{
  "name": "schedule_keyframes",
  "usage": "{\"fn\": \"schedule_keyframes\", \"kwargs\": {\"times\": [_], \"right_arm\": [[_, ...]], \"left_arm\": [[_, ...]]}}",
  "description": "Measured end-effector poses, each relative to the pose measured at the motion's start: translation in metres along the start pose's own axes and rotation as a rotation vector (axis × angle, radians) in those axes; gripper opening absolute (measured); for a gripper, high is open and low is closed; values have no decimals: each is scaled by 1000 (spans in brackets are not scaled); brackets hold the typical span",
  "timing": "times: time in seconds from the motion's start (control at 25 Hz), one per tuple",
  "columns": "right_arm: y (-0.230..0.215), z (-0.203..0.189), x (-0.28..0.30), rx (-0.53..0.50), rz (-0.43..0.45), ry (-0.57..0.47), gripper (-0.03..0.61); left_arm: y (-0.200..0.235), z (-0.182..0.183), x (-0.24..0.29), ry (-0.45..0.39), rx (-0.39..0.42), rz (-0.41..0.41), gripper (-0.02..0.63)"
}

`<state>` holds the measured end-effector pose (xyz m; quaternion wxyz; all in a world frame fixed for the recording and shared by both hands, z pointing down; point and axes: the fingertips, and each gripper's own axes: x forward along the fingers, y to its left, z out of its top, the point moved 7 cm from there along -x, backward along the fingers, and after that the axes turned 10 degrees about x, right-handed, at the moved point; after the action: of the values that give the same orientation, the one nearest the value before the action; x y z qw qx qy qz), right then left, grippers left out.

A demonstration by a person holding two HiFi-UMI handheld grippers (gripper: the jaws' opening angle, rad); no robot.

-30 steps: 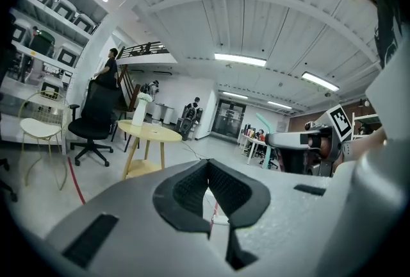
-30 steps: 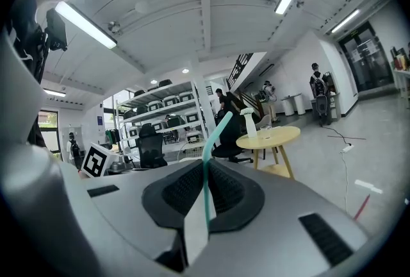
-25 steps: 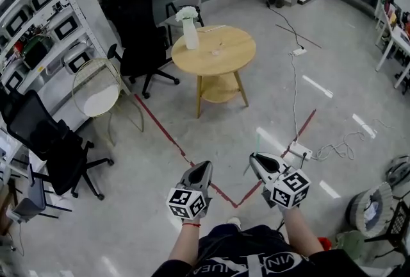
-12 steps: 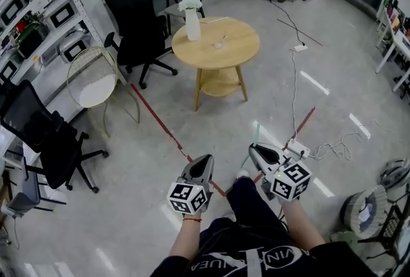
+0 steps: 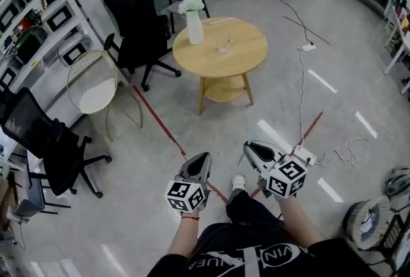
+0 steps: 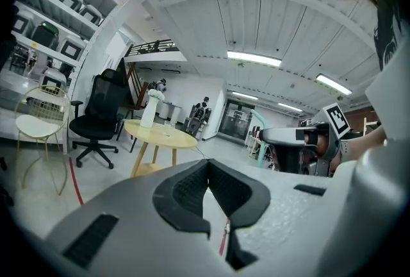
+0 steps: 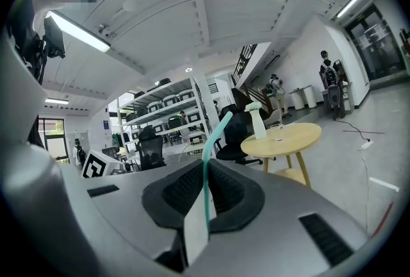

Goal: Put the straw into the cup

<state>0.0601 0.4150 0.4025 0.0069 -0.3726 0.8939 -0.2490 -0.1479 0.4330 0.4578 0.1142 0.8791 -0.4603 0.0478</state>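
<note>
Over open floor, well apart from the counter (image 5: 246, 58):
- Right gripper (image 5: 252, 150): jaws clenched on the straw (image 7: 206, 170), which stood upright.
- Left gripper (image 5: 203, 158): jaws together, empty.
- Cup (image 5: 223, 48): stood on the counter.

You needed a firm clench and an upright straw on approach.

Pale matt wood table (image 5: 243, 51) — glossy grey floor (image 5: 346, 51), smooth teal plastic straw (image 7: 206, 173)

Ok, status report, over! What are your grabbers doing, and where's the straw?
Left gripper shut, empty. Right gripper shut on the straw. Cup on the round table, well ahead. Only floor between.
</note>
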Motion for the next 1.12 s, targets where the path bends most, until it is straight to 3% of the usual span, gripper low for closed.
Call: {"fn": "schedule_keyframes", "kwargs": {"times": [0.6, 1.12], "right_arm": [[-123, 73, 87, 24, 1, 22, 23], [-180, 106, 134, 28, 54, 32, 23]], "left_arm": [[61, 38, 154, 30, 5, -19, 6], [92, 52, 214, 38, 10, 36, 6]]}}
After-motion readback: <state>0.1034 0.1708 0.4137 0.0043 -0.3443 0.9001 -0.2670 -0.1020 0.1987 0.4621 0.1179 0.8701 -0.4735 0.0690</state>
